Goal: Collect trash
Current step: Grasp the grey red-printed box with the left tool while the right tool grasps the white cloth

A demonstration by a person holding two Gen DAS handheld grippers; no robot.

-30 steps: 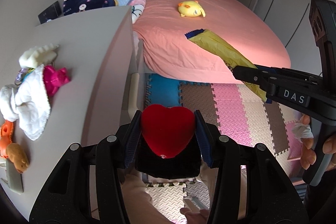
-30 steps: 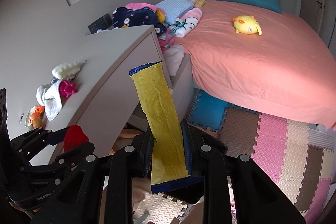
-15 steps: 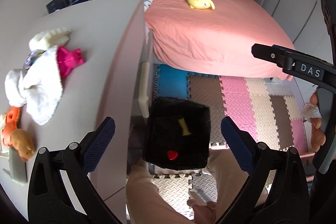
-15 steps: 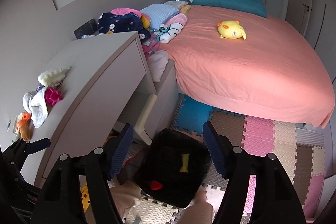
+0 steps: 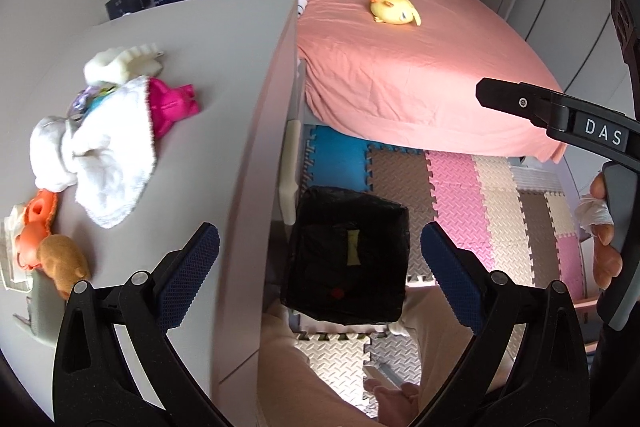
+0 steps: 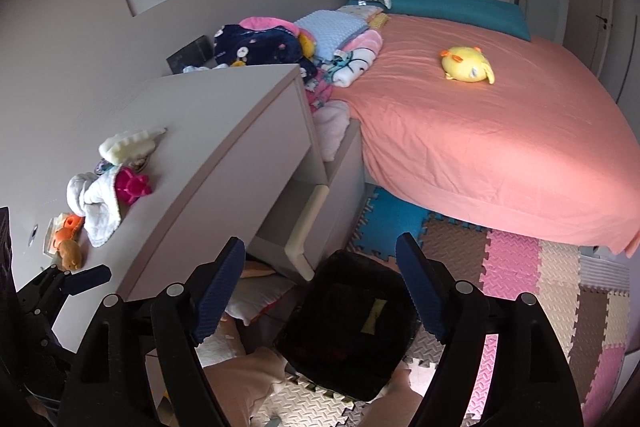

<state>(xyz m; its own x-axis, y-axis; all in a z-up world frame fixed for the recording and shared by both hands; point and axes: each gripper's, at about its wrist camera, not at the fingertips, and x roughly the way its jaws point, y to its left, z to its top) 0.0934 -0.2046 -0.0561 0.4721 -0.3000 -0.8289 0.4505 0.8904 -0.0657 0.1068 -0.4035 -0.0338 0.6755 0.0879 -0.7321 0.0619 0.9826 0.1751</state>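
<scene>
Now both grippers hang empty above the black-lined bin [image 5: 347, 259].
Left gripper [image 5: 318, 259] gapes wide; right gripper [image 6: 320, 291] is opening, nothing between. Yellow wrapper [image 5: 353, 247] and red heart [image 5: 338, 293] lie inside the bin.

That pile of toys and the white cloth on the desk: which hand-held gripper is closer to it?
Left. The left hand-held gripper hangs at the desk edge beside the white cloth; the right hand-held gripper, jaws opening and empty, is above the black bin.

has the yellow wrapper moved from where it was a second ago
Yes. The yellow wrapper has dropped out of the right gripper, whose jaws are opening with nothing between them, into the black bin on the floor beside the dresser.
</scene>
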